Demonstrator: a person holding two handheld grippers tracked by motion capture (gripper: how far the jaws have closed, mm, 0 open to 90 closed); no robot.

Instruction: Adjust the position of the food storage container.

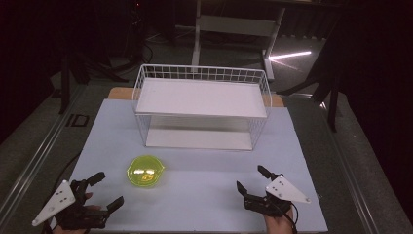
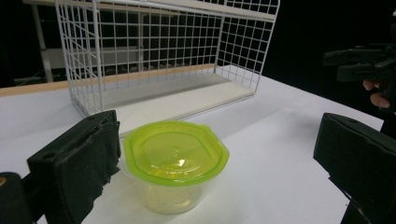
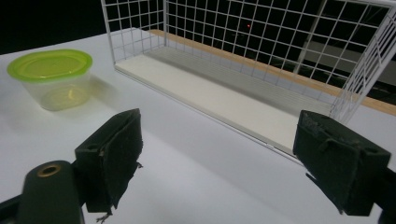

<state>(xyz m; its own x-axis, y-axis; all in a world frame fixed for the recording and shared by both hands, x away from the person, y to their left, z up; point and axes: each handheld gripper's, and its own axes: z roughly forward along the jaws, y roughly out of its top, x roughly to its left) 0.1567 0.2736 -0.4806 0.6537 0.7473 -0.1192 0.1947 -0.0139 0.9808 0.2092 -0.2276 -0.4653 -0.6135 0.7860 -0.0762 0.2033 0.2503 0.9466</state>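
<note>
Lidded green tub (image 1: pixel 145 171), lower left of centre on the table (image 1: pixel 204 195) before the wire rack (image 1: pixel 202 107); left tool (image 1: pixel 100 192) and right tool (image 1: pixel 253 183) both wide open, empty; best gripped squarely below the lid rim.

Setting was lab-type recording station, not home. Evidence: white work table (image 1: pixel 195 195) lit amid dark surroundings; stand legs (image 1: pixel 73 63) and cables (image 1: pixel 141 46) on grey floor (image 1: pixel 29 141); metal floor rail (image 1: pixel 44 146); white adjustable desk frame (image 1: pixel 234 24) behind; "ID" floor marking (image 1: pixel 78 120).
</note>
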